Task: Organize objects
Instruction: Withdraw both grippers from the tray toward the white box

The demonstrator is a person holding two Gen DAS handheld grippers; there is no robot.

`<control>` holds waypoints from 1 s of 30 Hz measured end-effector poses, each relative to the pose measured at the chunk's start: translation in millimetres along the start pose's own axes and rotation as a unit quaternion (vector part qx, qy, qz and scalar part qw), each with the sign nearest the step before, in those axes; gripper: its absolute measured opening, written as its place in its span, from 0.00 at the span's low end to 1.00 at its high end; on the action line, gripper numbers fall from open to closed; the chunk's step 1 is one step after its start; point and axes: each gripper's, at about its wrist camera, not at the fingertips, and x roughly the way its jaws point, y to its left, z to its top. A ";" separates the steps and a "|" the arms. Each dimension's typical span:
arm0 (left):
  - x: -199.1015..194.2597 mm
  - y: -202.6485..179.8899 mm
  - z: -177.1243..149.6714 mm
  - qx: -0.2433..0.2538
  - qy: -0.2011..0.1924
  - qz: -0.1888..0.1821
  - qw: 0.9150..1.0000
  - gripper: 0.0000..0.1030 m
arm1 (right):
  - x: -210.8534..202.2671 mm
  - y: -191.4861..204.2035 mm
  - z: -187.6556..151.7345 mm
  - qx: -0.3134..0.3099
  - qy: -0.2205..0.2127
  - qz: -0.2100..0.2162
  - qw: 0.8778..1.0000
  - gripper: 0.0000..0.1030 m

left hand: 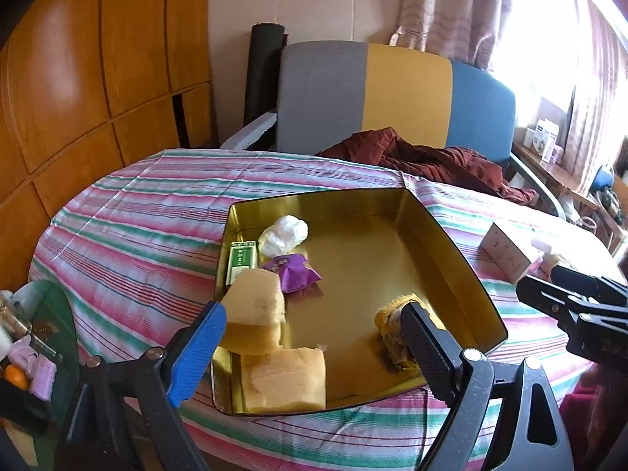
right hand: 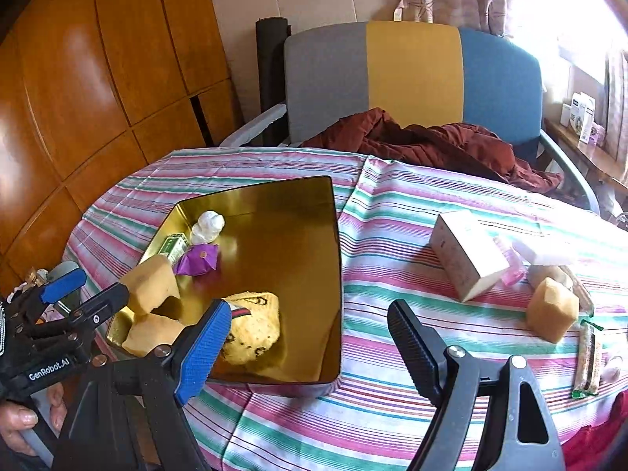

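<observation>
Both sets of fingers released, nothing held. Sponge block (right hand: 552,310) left on counter (right hand: 392,235), ahead-right of right fingers (right hand: 310,333), nearer that hand; gold tin (right hand: 333,274) seen ahead-left.

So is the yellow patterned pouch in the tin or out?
In: the pouch lies on the tin floor, inside its walls.

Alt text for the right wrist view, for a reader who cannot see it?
The open right gripper hangs empty over a striped tablecloth, beside a gold tin holding sponges, a patterned pouch and small packets. A white box and another sponge lie to the right.
</observation>
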 end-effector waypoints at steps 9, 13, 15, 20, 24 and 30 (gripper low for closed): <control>-3.8 -22.7 -0.2 0.030 -0.002 -0.008 1.000 0.89 | -6.8 -26.9 -1.5 0.020 -0.009 -0.026 0.999 0.81; -3.7 -33.2 1.1 0.044 -0.002 -0.014 0.999 0.89 | -12.9 -48.1 0.1 0.032 -0.017 -0.050 0.998 0.81; -3.4 -38.8 1.5 0.051 -0.002 -0.016 0.999 0.90 | -16.8 -60.7 1.5 0.040 -0.020 -0.061 0.997 0.81; -1.5 -53.9 2.5 0.068 0.001 -0.025 0.997 0.90 | -27.1 -97.3 5.5 0.064 -0.029 -0.095 0.993 0.81; -0.1 -67.4 3.8 0.083 0.002 -0.036 0.996 0.91 | -36.3 -127.3 11.1 0.073 -0.040 -0.130 0.988 0.81; 4.5 -87.3 4.9 0.104 0.007 -0.054 0.993 0.92 | -42.5 -181.8 16.3 0.100 -0.047 -0.182 0.977 0.81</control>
